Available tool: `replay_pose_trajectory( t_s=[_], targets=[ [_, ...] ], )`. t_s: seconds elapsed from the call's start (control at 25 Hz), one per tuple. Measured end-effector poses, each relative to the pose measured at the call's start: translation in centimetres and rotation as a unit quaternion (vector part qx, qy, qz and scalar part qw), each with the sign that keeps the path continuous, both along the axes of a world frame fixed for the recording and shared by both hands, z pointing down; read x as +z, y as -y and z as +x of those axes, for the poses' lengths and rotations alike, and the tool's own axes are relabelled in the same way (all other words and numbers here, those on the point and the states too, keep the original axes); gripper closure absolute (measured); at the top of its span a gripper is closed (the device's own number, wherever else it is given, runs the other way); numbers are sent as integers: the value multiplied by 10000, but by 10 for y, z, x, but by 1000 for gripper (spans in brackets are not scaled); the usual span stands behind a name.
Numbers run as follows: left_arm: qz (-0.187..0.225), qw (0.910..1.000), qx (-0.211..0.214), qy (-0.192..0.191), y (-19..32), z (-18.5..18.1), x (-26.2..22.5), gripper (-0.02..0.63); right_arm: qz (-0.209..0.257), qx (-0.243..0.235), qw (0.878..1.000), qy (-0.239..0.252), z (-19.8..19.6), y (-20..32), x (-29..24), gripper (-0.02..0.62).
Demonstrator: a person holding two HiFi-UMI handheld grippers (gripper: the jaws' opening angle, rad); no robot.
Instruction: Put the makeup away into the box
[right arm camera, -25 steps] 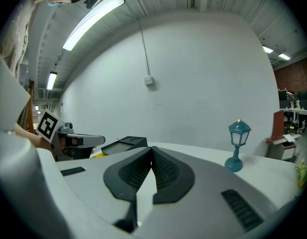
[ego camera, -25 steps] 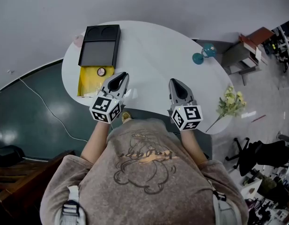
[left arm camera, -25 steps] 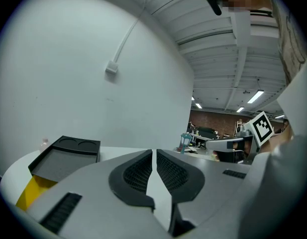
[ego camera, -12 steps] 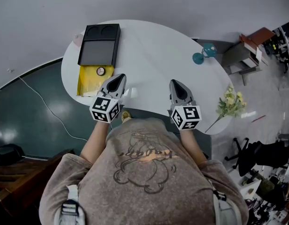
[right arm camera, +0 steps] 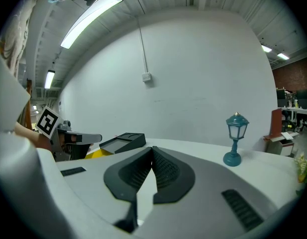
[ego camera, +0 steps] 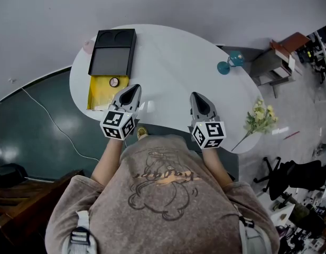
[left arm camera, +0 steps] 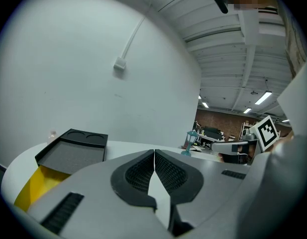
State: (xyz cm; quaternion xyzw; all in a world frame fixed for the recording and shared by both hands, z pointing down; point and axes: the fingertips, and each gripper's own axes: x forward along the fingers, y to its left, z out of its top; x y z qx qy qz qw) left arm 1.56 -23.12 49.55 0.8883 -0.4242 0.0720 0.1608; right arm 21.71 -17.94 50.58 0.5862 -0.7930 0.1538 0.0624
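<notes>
A yellow box [ego camera: 95, 95] lies open at the table's left edge, with a small round makeup piece [ego camera: 114, 81] inside it. A black tray-like lid [ego camera: 111, 57] with two round hollows stands behind it. My left gripper [ego camera: 134, 88] hovers just right of the yellow box, its jaws shut with nothing between them. In the left gripper view the left gripper [left arm camera: 154, 151] has its pads meeting, with the black lid [left arm camera: 73, 151] and the yellow box [left arm camera: 36, 185] to its left. My right gripper [ego camera: 197, 95] is near the table's front edge, also shut and holding nothing.
The white oval table [ego camera: 168, 62] carries a teal lamp [ego camera: 230, 61] at the far right. A bunch of pale flowers [ego camera: 258, 118] lies at its right end. A small pinkish thing [ego camera: 87, 46] sits behind the black lid. Chairs and clutter stand off to the right.
The left gripper's jaws look slightly narrower than a second ago. Both hands have stayed almost where they were.
</notes>
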Motion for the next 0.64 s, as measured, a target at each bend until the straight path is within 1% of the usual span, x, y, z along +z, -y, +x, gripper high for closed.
replay_pose_trajectory(
  t_s=[0.32,0.44,0.64],
  targets=[
    [-58,9999,-23,-138,-1,0,-8,581,-11,-36,10000,69,-4,-3,-2,598],
    [-22,9998,-16,-202,-2,1,-13,580,0,-44,10000,80,-5,-5,-3,598],
    [54,9998,32,-191,-4,4,-20,580,26,-34,9999,105,-5,-7,-5,598]
  ],
)
